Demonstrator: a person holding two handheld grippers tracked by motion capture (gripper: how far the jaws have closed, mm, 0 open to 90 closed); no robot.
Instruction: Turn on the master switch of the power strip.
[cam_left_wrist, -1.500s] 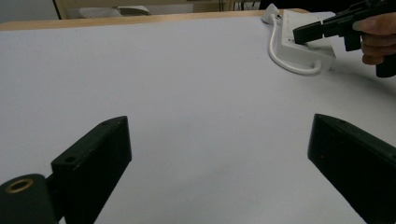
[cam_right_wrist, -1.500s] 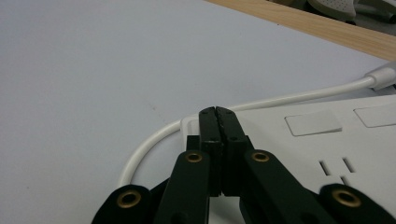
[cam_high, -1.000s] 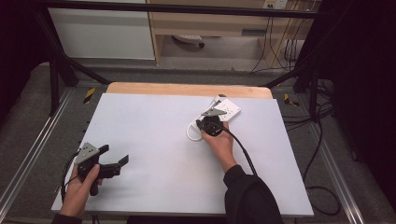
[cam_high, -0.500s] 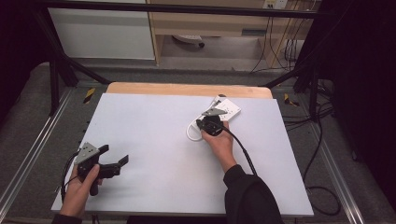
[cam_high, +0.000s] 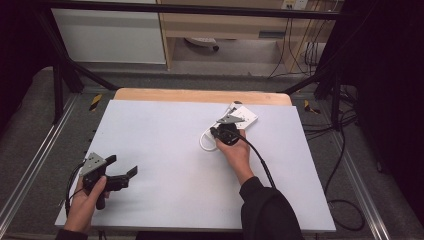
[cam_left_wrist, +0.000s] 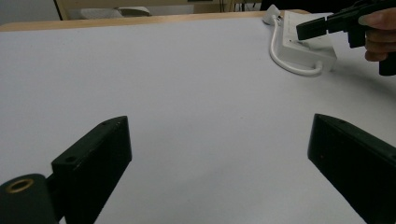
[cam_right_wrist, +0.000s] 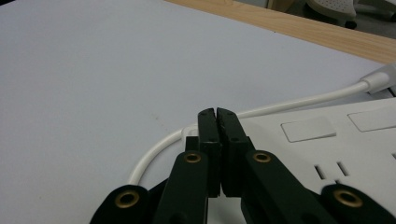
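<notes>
left gripper (cam_high: 121, 170): held in my left hand (cam_high: 85, 202) over the near left corner of the counter (cam_high: 165, 150); fingers wide apart, nothing between them.
right gripper (cam_right_wrist: 217, 116): held in my right hand (cam_high: 236, 152) toward the far right; fingers pressed together, clamped on nothing, tips over the near edge of the power strip.
power strip (cam_high: 243, 116): white, flat on the counter, far right; its white cable (cam_right_wrist: 159, 144) loops just left of it.
</notes>
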